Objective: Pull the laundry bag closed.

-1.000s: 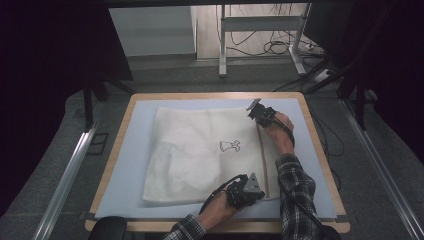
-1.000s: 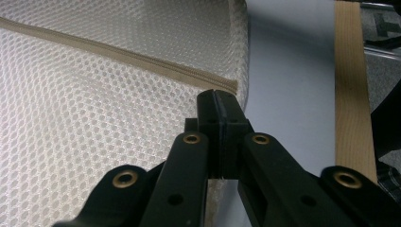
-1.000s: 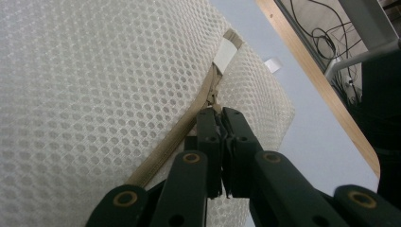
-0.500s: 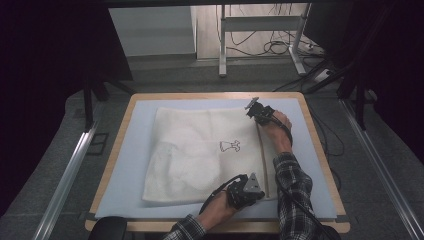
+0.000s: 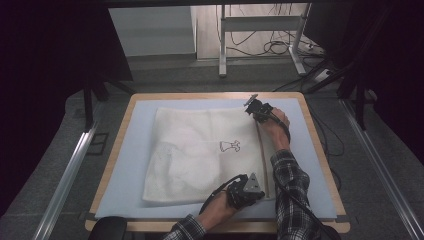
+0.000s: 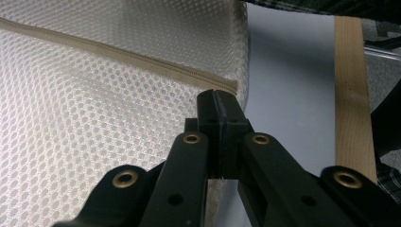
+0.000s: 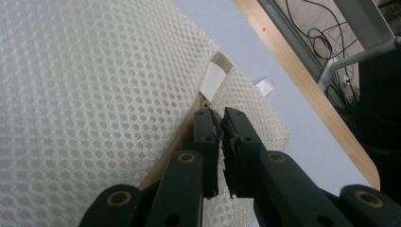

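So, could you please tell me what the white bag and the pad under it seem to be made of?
The white bag looks like synthetic mesh fabric, matte: the gripper views show a honeycomb of small holes, with a beige woven zipper tape along one edge. The pad looks like smooth, pale blue foam or rubber sheet, matte; which one is hard to tell.

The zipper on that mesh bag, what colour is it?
Beige, a shade darker than the off-white mesh bag. The zipper shows best in the left gripper view.
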Tool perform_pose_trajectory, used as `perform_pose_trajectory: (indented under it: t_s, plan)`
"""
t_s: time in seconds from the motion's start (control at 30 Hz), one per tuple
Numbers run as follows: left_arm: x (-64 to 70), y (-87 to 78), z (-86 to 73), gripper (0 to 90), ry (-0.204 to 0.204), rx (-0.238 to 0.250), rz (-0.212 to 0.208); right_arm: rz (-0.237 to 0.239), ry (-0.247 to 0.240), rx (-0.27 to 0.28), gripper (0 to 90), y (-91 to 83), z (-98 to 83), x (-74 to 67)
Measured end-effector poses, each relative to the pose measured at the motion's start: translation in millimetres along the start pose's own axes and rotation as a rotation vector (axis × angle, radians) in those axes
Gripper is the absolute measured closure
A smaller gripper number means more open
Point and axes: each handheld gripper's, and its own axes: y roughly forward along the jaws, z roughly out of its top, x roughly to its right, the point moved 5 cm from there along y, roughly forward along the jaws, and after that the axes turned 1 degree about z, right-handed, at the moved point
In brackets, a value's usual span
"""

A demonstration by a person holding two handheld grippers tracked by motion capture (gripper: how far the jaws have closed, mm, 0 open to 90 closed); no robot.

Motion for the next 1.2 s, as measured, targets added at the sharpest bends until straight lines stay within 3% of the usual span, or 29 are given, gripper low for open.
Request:
perform_pose_trajectory:
  t_s: [0.37,0.57,0.63,0.73,1.0,1.2]
  plan:
    - [-1.8,-0.3,-0.1,90.0,-0.018,-0.002,-0.017,-0.005,0.035,0.001,79.3,1.6,0.0,-2.1]
    - [-3.2,-0.8,0.2,86.6,-0.042,0.006,-0.020,0.002,0.059,0.017,71.8,-1.4,-0.9,-2.2]
    - [-4.1,-0.9,0.8,81.6,-0.080,0.023,-0.032,0.011,0.069,0.025,69.2,-2.8,-1.5,-2.4]
    - [-6.1,-2.3,0.9,72.7,-0.099,0.029,-0.030,0.031,0.095,0.041,65.8,-5.3,-2.8,-2.4]
    - [-3.5,-6.8,3.0,53.4,-0.046,0.021,-0.012,0.060,0.120,0.073,54.2,-11.7,-5.3,-4.3]
    - [-6.5,-10.4,1.3,33.2,-0.067,0.051,-0.028,0.095,0.170,0.099,43.3,-14.3,-9.8,-3.3]
